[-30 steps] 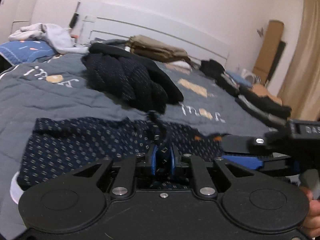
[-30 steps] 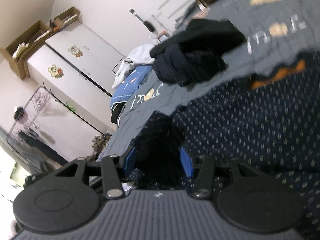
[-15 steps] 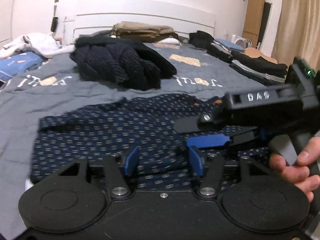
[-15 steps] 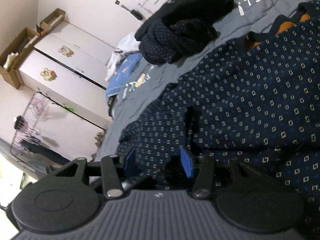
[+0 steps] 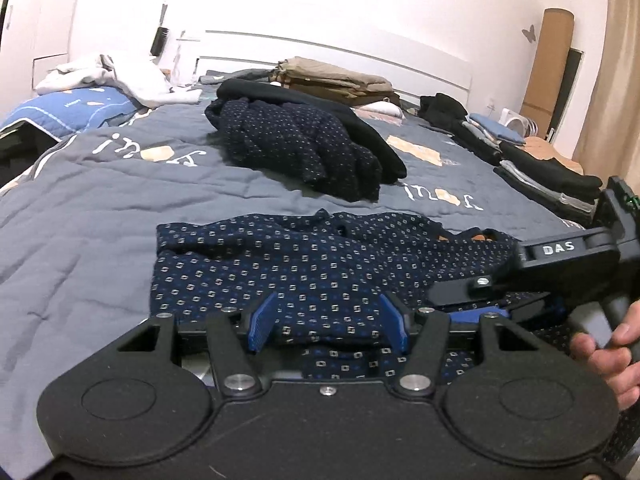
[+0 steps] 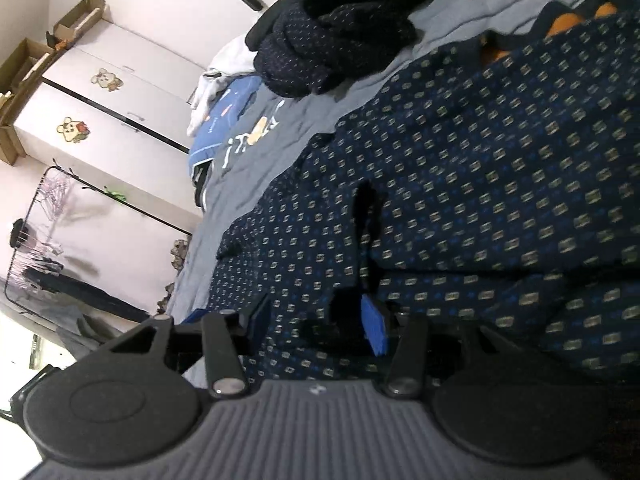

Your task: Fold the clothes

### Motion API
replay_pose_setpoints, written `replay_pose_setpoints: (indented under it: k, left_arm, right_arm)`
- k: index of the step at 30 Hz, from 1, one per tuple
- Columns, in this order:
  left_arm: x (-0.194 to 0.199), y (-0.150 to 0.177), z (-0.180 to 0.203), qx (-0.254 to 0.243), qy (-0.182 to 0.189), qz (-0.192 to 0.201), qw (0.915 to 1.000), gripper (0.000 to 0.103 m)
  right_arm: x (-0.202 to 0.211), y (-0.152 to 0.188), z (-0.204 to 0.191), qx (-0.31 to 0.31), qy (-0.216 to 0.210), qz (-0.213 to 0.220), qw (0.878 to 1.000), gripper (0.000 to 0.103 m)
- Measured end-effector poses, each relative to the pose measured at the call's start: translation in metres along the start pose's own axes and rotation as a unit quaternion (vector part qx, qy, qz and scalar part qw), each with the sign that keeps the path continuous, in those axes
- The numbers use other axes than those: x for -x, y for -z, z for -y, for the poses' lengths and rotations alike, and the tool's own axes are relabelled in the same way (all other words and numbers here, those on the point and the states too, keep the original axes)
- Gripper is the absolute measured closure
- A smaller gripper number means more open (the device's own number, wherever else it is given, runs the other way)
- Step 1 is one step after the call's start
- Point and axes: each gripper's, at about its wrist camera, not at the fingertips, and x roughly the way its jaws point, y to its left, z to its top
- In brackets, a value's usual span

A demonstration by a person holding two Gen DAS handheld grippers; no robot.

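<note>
A navy shirt [image 5: 320, 264] with a small square print lies spread on the grey quilt [image 5: 80, 220]. My left gripper [image 5: 328, 316] hovers open over the shirt's near edge, its blue pads wide apart and holding nothing. My right gripper [image 5: 444, 300] comes in from the right, rolled on its side, with a hand [image 5: 608, 360] on its handle. In the right wrist view the shirt [image 6: 480, 160] fills the frame. A fold of it lies between the right gripper [image 6: 316, 316] fingers. One blue pad [image 6: 374, 328] shows its face bare, so the jaws stand apart.
A heap of dark clothes [image 5: 304, 148] lies mid-bed behind the shirt. Folded stacks [image 5: 540, 168] line the bed's right side, and tan folded clothes [image 5: 332, 80] sit by the headboard. White garments [image 5: 120, 76] lie at the back left. A wardrobe [image 6: 100, 100] and a clothes rack [image 6: 60, 220] stand beyond the bed.
The left gripper was shut on a pinch of the shirt, then opened and drew back. The shirt came down flat on the quilt. The right gripper sank with it and then stopped.
</note>
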Motion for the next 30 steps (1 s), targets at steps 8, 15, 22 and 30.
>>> replay_pose_setpoints:
  k: [8, 15, 22, 30]
  left_arm:
    - [0.0, -0.004, -0.004, 0.011, 0.003, 0.006, 0.9999, 0.047]
    - [0.0, -0.005, -0.007, 0.021, -0.005, 0.013, 0.9997, 0.047]
    - [0.004, -0.01, -0.008, 0.019, -0.002, 0.027, 0.9994, 0.042]
    - [-0.027, -0.01, 0.043, -0.087, -0.045, 0.027, 0.9949, 0.028]
  right_arm:
    - [-0.019, 0.007, 0.01, -0.01, 0.002, 0.0, 1.0, 0.049]
    - [-0.03, 0.007, 0.007, -0.024, -0.066, 0.021, 0.997, 0.08]
    - [0.002, -0.013, -0.011, -0.025, -0.1, 0.112, 0.988, 0.094]
    - [0.104, -0.061, -0.012, 0.014, -0.069, 0.244, 0.967, 0.094]
